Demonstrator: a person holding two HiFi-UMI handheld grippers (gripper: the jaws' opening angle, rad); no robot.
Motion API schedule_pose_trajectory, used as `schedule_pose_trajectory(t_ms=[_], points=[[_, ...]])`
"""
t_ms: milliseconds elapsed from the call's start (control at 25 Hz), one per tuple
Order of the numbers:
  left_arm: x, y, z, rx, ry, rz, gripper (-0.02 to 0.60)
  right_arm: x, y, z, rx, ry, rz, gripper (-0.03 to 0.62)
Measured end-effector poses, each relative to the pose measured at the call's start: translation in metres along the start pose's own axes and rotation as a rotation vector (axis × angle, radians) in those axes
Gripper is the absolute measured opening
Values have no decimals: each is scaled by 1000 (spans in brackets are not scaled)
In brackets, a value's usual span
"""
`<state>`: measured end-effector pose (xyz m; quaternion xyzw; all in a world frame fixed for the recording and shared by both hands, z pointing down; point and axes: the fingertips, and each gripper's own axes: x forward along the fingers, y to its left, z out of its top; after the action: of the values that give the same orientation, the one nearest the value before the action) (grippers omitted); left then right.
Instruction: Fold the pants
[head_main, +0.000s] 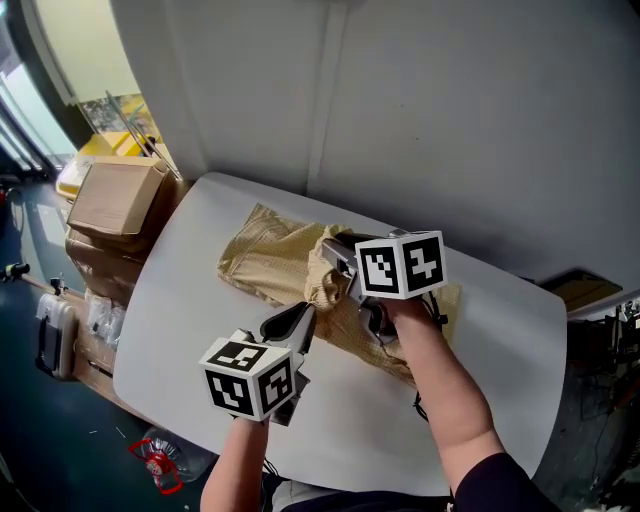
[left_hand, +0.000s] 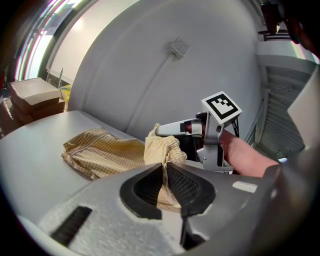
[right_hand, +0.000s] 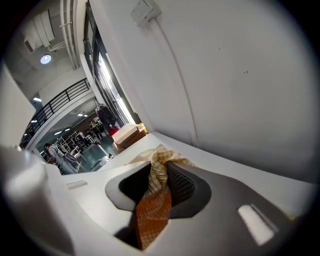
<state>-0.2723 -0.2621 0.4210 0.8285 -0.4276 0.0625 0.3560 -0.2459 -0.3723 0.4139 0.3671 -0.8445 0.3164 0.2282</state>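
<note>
The yellow checked pants (head_main: 270, 255) lie bunched on the white round-cornered table (head_main: 180, 330), near the wall. My left gripper (head_main: 300, 322) is at the pants' near edge, shut on a fold of the cloth (left_hand: 160, 187), which runs up between its pads. My right gripper (head_main: 335, 255) holds a gathered, elastic-edged part of the pants (left_hand: 162, 147) lifted above the table; in the right gripper view the cloth (right_hand: 159, 165) is pinched between the pads and hangs down. In the left gripper view the right gripper (left_hand: 157, 131) shows just beyond the left one.
Cardboard boxes (head_main: 115, 195) stand off the table's left end, with a grey case (head_main: 55, 335) and a plastic bottle (head_main: 160, 465) on the floor below. A white wall (head_main: 450, 120) runs along the table's far side.
</note>
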Motion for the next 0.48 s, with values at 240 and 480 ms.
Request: schedule_pose_trajectory(t_ms=[240,480], points=[[-6,15,20,-12,-34,4,29,-2,9,21,-21,-55,16,101],[1,68,14,-32,-17,154,29,44,5,9,-18,-86,13,107]])
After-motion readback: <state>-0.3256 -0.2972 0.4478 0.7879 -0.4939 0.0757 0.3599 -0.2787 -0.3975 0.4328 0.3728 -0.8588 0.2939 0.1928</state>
